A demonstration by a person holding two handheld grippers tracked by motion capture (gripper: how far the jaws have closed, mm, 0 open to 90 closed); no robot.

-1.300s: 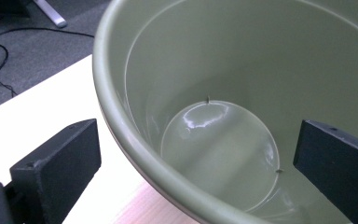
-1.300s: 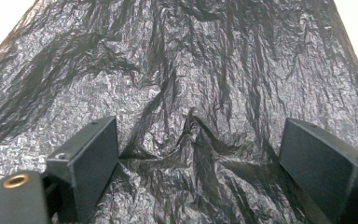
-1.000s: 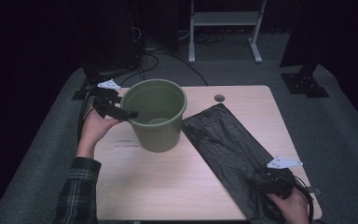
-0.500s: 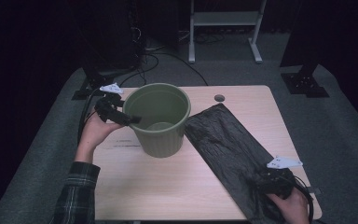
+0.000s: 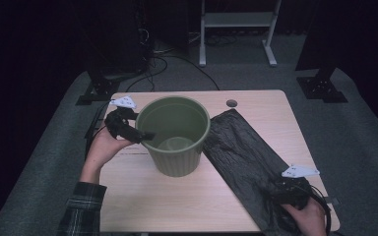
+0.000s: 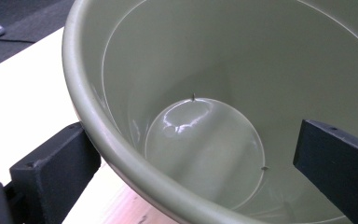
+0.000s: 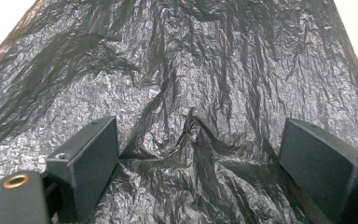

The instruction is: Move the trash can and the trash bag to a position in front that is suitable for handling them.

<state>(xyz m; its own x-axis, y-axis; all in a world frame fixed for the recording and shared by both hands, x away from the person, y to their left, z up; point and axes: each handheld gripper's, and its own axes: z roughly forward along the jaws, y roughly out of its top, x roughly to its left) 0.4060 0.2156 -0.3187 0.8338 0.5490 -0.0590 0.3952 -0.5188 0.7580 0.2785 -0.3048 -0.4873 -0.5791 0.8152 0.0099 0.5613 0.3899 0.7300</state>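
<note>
bucket (image 5: 176, 135) centre frame: stiff, light, my left gripper (image 5: 142, 134) fingers spread astride rim | bag (image 5: 248, 157) lower right: limp, slippery, right gripper (image 5: 278, 195) fingers spread over it

Green bucket (image 5: 176, 135) upright on wooden counter (image 5: 142, 196), left of centre, empty inside. Left hand-held gripper (image 5: 145, 135) at bucket's left rim, one jaw reaching over rim edge. Black crinkled plastic bag (image 5: 243, 160) lies flat, running diagonally from bucket's right side toward near right corner. Right hand-held gripper (image 5: 275, 196) rests on bag's near end. Plaid sleeve (image 5: 81, 209) at near left.
</note>
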